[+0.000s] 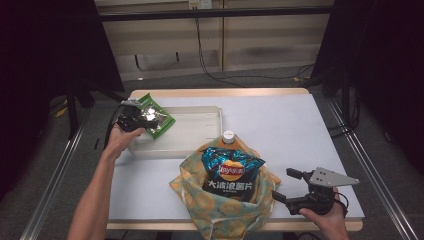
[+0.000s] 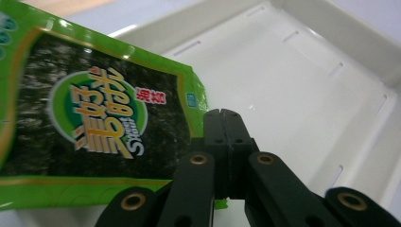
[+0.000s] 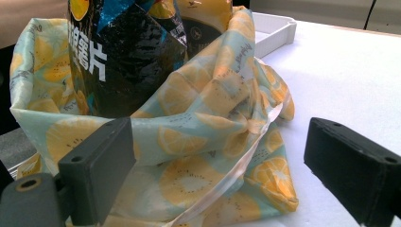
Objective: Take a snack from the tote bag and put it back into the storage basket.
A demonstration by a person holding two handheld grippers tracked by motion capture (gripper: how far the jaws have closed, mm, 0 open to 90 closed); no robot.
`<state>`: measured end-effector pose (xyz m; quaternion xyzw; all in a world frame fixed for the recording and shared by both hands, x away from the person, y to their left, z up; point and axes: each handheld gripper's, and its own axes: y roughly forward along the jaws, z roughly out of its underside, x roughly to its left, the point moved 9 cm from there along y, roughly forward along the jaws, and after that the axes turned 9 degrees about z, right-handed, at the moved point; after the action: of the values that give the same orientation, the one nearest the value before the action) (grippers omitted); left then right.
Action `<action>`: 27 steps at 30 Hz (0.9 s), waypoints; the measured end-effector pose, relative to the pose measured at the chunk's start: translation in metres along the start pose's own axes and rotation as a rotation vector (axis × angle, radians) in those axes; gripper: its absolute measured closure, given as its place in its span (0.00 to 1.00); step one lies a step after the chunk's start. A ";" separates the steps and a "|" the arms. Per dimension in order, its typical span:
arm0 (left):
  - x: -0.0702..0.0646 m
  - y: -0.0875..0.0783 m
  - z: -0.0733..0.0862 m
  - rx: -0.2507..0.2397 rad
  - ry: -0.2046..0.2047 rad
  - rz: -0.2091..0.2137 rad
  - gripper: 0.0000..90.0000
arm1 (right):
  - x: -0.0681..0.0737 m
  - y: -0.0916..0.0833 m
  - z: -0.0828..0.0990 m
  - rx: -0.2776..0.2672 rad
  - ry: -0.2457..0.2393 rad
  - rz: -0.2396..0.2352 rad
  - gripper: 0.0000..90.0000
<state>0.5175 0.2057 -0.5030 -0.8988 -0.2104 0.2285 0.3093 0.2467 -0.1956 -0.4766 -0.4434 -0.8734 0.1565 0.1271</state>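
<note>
On the table (image 1: 300,130), the bag (image 1: 220,205) stands well apart from the tray (image 1: 200,131). Over the tray, the left claw (image 2: 226,124) pinches the seaweed packet (image 1: 155,116) by its corner; carry it level, gently. The right claw (image 3: 217,163) waits wide beside the bag.

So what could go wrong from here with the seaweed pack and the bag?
The left gripper pinches only a corner of the seaweed pack, so it could slip or swing before it settles in the tray. The bag stands loosely with chips and a bottle sticking out, and the open right gripper isn't steadying it, so it might tip.
</note>
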 end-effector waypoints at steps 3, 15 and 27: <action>0.002 0.004 0.003 0.032 -0.010 0.003 1.00 | 0.000 0.000 0.000 0.002 0.003 0.002 0.09; 0.012 0.012 0.017 0.137 -0.014 0.003 1.00 | 0.000 0.001 0.000 0.001 0.005 -0.001 0.09; 0.032 0.006 0.018 0.105 -0.076 -0.066 1.00 | -0.001 0.000 0.000 0.001 0.009 0.000 0.09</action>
<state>0.5351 0.2262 -0.5288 -0.8645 -0.2394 0.2630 0.3551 0.2473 -0.1965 -0.4772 -0.4440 -0.8727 0.1552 0.1311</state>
